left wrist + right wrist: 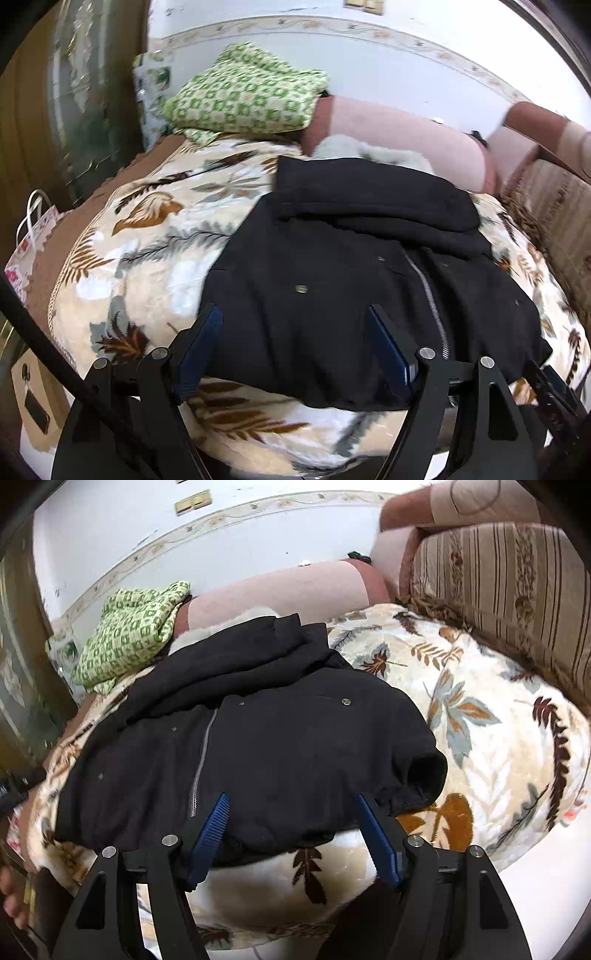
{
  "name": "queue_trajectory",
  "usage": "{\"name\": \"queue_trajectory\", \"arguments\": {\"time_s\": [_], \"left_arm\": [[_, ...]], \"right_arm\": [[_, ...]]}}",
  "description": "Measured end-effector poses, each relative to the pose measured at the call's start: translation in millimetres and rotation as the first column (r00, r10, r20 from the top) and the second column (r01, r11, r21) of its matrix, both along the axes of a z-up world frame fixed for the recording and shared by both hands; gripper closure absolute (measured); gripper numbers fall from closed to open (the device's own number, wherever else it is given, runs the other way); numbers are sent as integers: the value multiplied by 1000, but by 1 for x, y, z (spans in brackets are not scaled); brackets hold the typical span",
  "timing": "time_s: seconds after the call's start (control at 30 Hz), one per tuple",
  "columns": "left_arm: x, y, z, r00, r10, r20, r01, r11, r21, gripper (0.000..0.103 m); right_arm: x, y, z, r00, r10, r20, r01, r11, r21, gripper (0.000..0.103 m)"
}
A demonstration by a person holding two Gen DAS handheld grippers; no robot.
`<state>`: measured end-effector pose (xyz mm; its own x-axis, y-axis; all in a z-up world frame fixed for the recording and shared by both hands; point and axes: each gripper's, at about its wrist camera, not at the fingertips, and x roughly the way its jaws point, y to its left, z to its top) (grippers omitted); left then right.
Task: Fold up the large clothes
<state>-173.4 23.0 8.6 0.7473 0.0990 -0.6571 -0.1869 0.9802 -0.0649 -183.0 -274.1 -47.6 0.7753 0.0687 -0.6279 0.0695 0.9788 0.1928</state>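
A large black jacket (332,266) with a grey zip and metal snaps lies on a leaf-patterned blanket (147,240); its sleeves are folded across the upper part, and pale fleece lining shows at the collar. In the right wrist view the jacket (277,738) fills the middle. My left gripper (293,314) is open and empty, hovering over the jacket's near hem. My right gripper (291,801) is open and empty over the near hem right of the zip. The right gripper's tip shows at the left view's lower right edge (554,387).
A green-checked cloth (243,92) lies at the far left of the bed. Pink bolsters (399,136) lie along the white wall. A striped sofa cushion (498,590) is at the right. A paper bag (29,243) stands at the left edge.
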Motion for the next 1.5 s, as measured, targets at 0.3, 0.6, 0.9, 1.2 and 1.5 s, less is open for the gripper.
{"name": "queue_trajectory", "arguments": {"time_s": [0.3, 0.6, 0.9, 1.2, 1.5], "left_arm": [[-9, -28, 2, 999, -37, 27, 33, 992, 126, 25], [-4, -30, -6, 998, -64, -9, 64, 990, 123, 25], [4, -25, -20, 996, -68, -59, 73, 992, 102, 25], [11, -18, -29, 994, -65, -89, 72, 994, 77, 25], [34, 66, -4, 996, 87, -36, -81, 986, 142, 25]], "right_arm": [[-10, 11, -4, 999, -8, 46, 13, 993, -114, 23], [-7, 8, -15, 1000, -19, 14, 21, 993, -120, 23], [-2, 10, -22, 1000, -21, -14, 19, 992, -127, 23], [1, 15, -25, 1000, -16, -24, 12, 990, -143, 23], [1, 1, 6, 1000, -8, 22, 12, 980, -201, 22]]}}
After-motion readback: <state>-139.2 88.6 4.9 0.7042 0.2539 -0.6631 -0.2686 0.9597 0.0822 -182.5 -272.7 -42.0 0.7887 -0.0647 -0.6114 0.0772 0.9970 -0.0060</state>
